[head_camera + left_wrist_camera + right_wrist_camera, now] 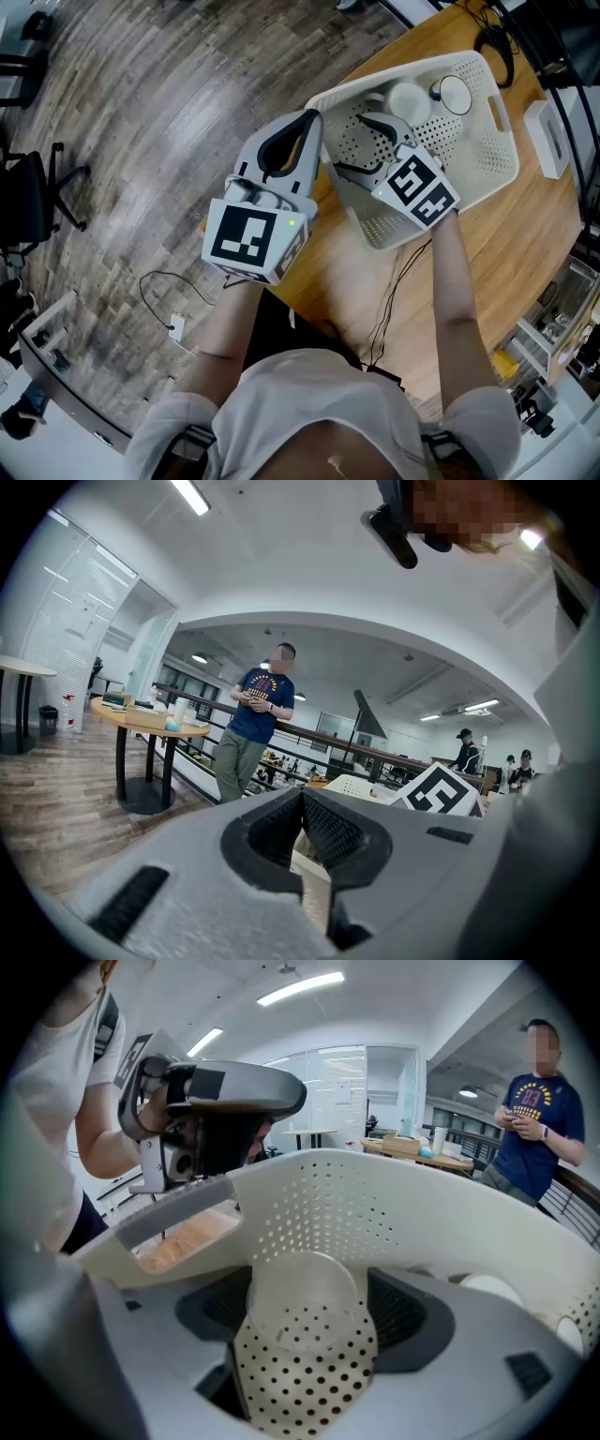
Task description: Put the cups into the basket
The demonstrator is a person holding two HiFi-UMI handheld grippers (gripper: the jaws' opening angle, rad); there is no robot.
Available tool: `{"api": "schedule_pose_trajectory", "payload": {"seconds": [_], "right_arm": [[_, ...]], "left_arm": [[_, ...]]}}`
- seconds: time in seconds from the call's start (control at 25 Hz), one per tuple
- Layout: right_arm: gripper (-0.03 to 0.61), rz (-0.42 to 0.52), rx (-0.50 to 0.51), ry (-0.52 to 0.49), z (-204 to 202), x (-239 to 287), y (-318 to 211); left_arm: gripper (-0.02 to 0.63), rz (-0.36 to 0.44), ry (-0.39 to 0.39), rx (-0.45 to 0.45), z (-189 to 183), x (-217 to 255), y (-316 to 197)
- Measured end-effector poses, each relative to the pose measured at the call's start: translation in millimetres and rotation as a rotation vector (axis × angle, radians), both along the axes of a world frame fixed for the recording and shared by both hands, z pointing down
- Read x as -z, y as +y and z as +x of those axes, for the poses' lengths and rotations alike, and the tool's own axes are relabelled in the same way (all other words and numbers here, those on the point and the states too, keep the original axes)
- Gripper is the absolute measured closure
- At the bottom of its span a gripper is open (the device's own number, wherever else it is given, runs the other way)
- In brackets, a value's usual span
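We are holding the right gripper (pixel 352 142) inside the basket (pixel 492 155), jaws wide around a clear cup (pixel 305 1309) (left gripper (pixel 312 118) jaws closed, empty)

White plastic basket (pixel 497 150), its walls and floor dotted all over with small round holes. Clear, colourless cup (pixel 305 1302), the basket's dot pattern showing through it. Other cups (pixel 410 98) in the basket, white. Left gripper (pixel 313 116) and right gripper (pixel 349 142), light grey shells with black ribbed pads; their cubes (pixel 251 236) white with black square markers. Table (pixel 525 253), honey-coloured wood. Floor (pixel 141 112), grey-brown planks.
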State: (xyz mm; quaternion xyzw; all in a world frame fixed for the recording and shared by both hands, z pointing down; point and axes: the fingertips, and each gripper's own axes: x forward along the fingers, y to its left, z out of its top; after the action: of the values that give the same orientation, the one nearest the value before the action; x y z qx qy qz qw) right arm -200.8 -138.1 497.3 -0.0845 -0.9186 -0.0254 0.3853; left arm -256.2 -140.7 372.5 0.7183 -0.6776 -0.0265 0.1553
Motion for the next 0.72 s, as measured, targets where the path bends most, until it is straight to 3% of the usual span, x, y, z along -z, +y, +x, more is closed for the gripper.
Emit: {"api": "schedule_pose_trajectory", "payload": {"seconds": [0.48,0.72], "right_arm": [[0.215,0.027,0.052,0.026,4.8,11.1,1.5],[0.215,0.054,0.022,-0.004,5.9,36.3,-4.4]], "left_arm": [[0.607,0.000,-0.001,-0.005,-0.7,2.1,-0.4],[0.607,0.017,-0.003,-0.015,5.5,16.7,1.6]]}}
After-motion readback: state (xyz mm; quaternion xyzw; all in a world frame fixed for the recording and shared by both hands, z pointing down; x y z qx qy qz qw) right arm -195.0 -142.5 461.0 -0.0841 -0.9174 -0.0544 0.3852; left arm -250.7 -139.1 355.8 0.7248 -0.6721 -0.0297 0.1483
